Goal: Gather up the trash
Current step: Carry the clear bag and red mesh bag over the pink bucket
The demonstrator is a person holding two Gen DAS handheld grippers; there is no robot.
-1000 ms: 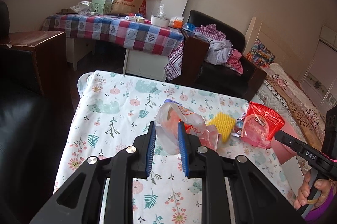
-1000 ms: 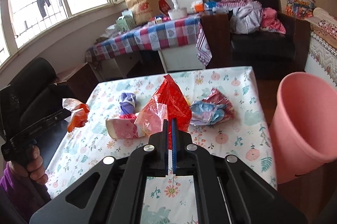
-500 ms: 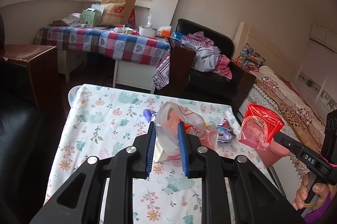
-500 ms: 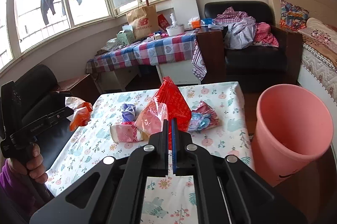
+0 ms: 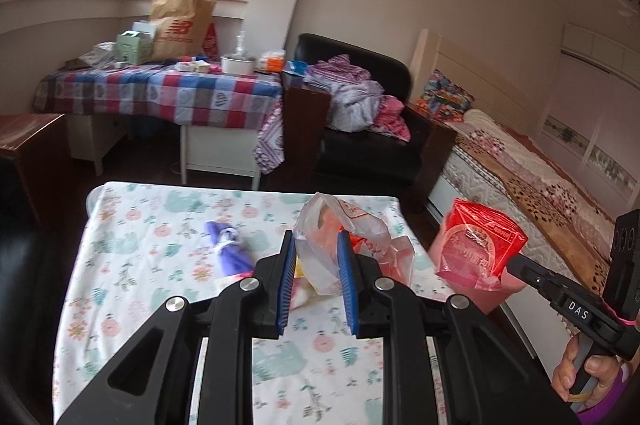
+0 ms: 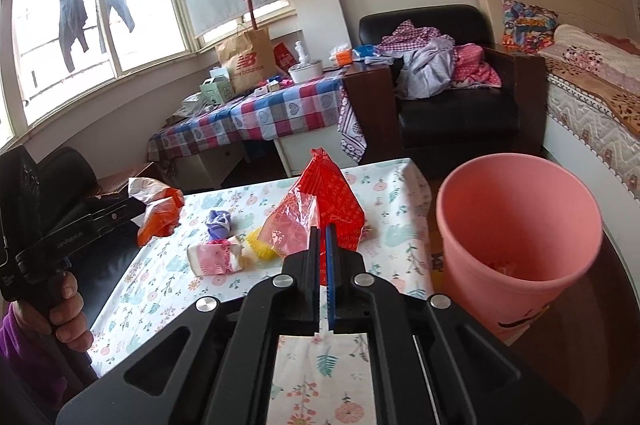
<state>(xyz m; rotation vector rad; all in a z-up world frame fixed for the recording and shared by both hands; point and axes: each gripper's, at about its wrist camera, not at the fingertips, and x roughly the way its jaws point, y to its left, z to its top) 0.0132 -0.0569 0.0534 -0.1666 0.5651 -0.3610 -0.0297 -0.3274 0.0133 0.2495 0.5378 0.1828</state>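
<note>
Floral table (image 6: pixel 404 225) nearer pink bin (image 6: pixel 516 225) | left hand-held gripper (image 5: pixel 316 267) grips clear bag (image 5: pixel 340 245) | right (image 6: pixel 323 257) clamps red wrapper (image 6: pixel 332 201)

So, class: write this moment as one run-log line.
left gripper: shut on clear crumpled plastic bag | right gripper: shut on red foil snack packet | pink plastic bin: beside floral-cloth table, right | step: carrying

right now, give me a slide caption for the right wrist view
Right hand-held gripper shut on a red snack wrapper, beside the pink bin, above the floral tablecloth.
</note>
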